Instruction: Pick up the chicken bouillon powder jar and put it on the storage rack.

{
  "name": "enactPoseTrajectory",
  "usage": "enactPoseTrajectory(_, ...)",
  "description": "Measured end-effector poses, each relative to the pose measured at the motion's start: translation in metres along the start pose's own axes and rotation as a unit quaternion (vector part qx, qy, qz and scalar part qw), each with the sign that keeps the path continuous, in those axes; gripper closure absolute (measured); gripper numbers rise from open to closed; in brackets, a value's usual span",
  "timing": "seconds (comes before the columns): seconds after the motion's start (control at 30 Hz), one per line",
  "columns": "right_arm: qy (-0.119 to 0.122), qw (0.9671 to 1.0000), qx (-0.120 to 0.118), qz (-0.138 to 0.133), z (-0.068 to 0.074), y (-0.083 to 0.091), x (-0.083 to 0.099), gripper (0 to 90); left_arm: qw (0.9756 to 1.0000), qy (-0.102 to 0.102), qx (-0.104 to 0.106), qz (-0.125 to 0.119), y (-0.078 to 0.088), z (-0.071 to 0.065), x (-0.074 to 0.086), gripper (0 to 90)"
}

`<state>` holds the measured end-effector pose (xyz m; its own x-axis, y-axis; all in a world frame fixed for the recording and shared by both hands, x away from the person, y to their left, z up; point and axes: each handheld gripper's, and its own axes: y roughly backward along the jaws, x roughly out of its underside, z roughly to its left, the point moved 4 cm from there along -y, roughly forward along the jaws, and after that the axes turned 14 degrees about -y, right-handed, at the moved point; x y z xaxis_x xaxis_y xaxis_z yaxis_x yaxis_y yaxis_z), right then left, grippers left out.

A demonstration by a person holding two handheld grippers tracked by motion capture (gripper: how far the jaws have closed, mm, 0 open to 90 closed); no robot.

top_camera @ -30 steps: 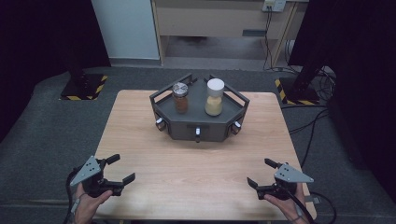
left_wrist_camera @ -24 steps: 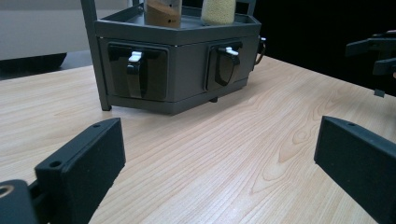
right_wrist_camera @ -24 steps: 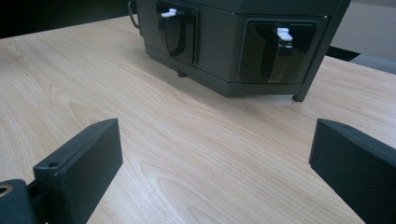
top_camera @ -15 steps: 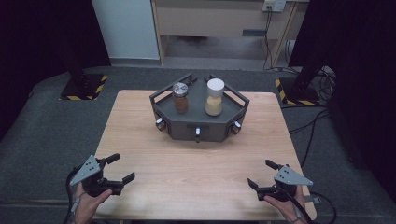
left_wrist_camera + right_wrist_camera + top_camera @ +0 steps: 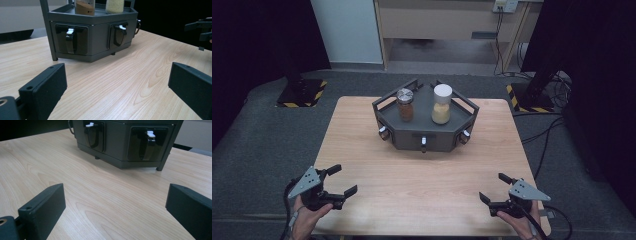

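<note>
Both grippers wide open and empty at the near edge: we haven't touched the rack yet.

On the left, our left gripper (image 5: 336,181) hovers with jaws spread, holding nothing; mid-surface (image 5: 362,130) toward the far side sits the dark grey hexagonal rack (image 5: 424,131), latches with white tips on its faces, carrying a brown spice jar (image 5: 405,104) with a metal lid and a white-capped jar (image 5: 441,103) of pale yellow grains; on the right, our right gripper (image 5: 496,187) gapes just as wide. By our reckoning, everything remains to do.
</note>
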<state>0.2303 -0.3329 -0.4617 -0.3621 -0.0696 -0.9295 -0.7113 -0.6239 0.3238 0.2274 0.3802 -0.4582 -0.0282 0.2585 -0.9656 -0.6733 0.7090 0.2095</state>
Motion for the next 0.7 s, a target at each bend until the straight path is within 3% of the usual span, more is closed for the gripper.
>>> enactPoseTrajectory(0.3,0.007,0.9999,0.005,-0.009,0.0020,0.0016,-0.0003,3.6,1.0000,-0.004,0.002,-0.002,0.0010,-0.0006,-0.0005,0.8)
enactPoseTrajectory(0.7,-0.014,0.9989,0.028,-0.034,-0.0028,0.0075,0.0021,3.6,1.0000,0.000,-0.003,-0.009,0.0021,0.0011,0.0007,0.7)
